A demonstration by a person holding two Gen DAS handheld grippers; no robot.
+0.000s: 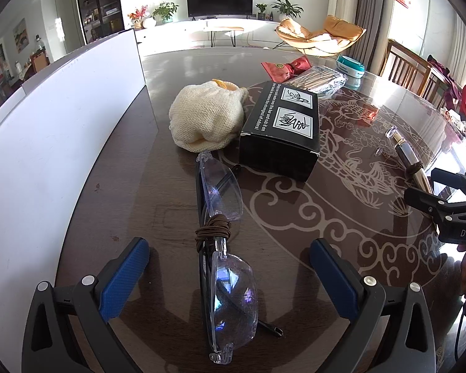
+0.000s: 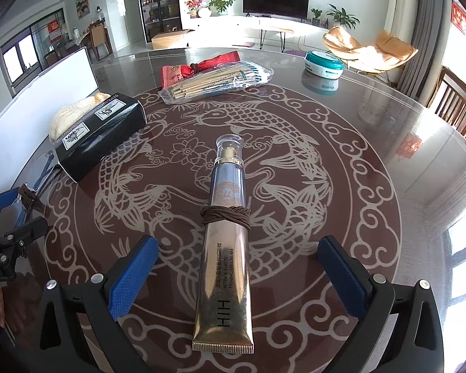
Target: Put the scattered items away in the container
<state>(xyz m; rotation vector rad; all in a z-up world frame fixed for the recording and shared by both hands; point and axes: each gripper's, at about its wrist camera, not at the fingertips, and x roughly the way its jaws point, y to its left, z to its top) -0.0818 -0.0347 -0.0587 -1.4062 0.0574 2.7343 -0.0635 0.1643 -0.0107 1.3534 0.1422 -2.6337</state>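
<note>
your right gripper (image 2: 233, 267) is spread wide astride the cream tube (image 2: 225, 261), printed "hih retinol elastic firming eye cream", touching neither pad. your left gripper (image 1: 230, 267) is equally wide around the glasses (image 1: 223, 248). the black box (image 1: 282, 127) reads "strongest of odors". the white container (image 1: 62, 130) stands left, beside bare table (image 2: 372, 155).

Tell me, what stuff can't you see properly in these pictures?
- Inside of the white container: left wrist view, its own wall hides it.
- Knitted pouch: right wrist view, mostly behind the black box.
- Glasses: right wrist view, hidden by the left gripper.
- Cream tube: left wrist view, its lower end is behind the right gripper.
</note>
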